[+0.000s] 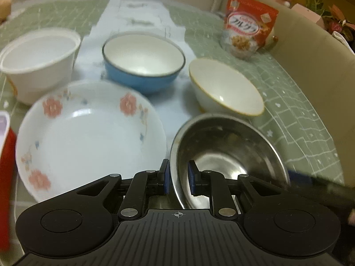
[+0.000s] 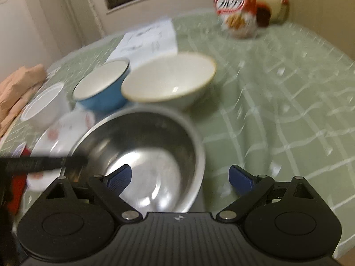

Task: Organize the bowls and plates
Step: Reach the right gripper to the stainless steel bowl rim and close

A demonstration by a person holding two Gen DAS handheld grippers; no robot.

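Steel bowl (image 1: 226,155) rim stands at 12 o'clock between my left fingers (image 1: 178,177), barely loosened; my right fingers (image 2: 180,178) spread across its near wall.

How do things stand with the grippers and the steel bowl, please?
Left gripper straddles steel bowl rim, pads off. Right gripper open over rim. Nothing blocking.

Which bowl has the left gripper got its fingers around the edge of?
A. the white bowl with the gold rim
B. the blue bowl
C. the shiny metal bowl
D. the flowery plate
C: in the left wrist view the left gripper has one finger inside and one outside the rim of the shiny metal bowl.
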